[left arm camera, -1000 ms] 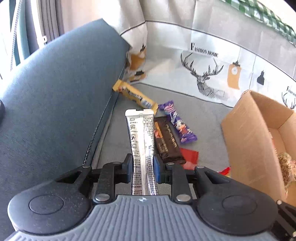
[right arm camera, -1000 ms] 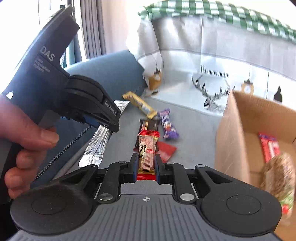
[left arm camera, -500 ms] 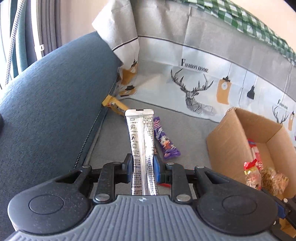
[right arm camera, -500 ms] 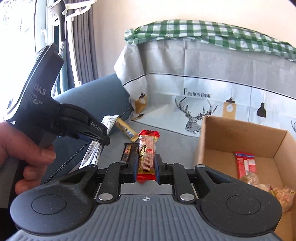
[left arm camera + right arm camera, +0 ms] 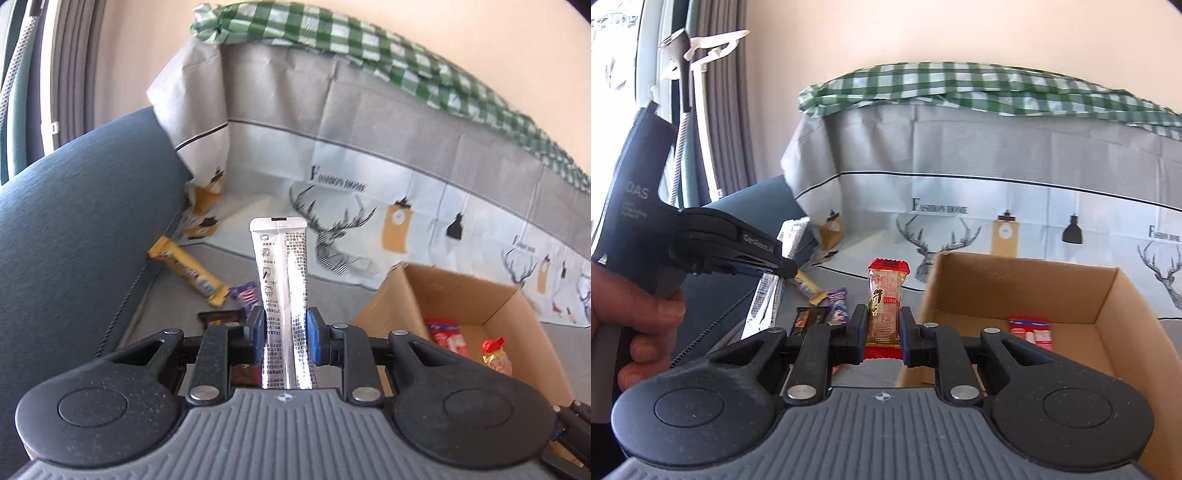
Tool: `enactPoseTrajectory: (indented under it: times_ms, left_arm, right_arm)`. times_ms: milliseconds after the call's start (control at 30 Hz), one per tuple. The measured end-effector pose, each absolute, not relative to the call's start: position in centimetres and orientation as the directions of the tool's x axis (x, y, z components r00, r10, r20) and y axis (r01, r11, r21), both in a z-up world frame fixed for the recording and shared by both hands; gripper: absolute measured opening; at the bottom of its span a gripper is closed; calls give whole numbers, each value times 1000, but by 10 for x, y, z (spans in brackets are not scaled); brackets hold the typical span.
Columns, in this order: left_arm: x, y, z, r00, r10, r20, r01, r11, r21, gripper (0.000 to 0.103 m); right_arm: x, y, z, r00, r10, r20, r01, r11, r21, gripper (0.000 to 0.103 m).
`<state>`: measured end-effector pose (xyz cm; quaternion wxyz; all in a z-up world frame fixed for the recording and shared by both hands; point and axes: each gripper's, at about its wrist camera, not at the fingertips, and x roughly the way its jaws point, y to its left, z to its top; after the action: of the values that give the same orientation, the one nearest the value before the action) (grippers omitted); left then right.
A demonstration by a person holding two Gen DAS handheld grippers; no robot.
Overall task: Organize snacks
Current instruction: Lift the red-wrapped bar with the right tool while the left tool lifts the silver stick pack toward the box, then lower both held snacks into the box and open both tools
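My left gripper [image 5: 283,334] is shut on a long silver snack stick [image 5: 281,280] that stands upright above the grey sofa seat. My right gripper [image 5: 883,332] is shut on a clear snack pack with red ends [image 5: 884,306], held left of the cardboard box [image 5: 1108,295]. The box [image 5: 380,306] holds red packets [image 5: 1030,328] and a gold-red snack [image 5: 496,356]. On the seat lie a yellow bar [image 5: 188,271], a purple packet [image 5: 245,293] and a dark brown bar [image 5: 218,317]. The left gripper body [image 5: 701,247] also shows in the right wrist view.
The blue sofa arm [image 5: 74,229] rises on the left. A deer-print cloth [image 5: 369,177] covers the sofa back, with a green checked cloth [image 5: 351,48] on top. A curtain and window are at the far left.
Both grippers have risen and tilted up with their snacks held. The box has come more into view, and the loose snacks on the seat sit lower and farther away.
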<state>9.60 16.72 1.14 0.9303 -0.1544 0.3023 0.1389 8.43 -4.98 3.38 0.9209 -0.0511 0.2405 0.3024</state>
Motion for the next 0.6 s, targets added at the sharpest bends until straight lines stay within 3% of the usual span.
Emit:
enactPoseTrajectory:
  times_ms: [600]
  left_arm:
    - [112,100,27,887,33,-461,-160,958,-239,26]
  right_arm:
    - [101,-103,42,775,449,-445,-481,875,44,18]
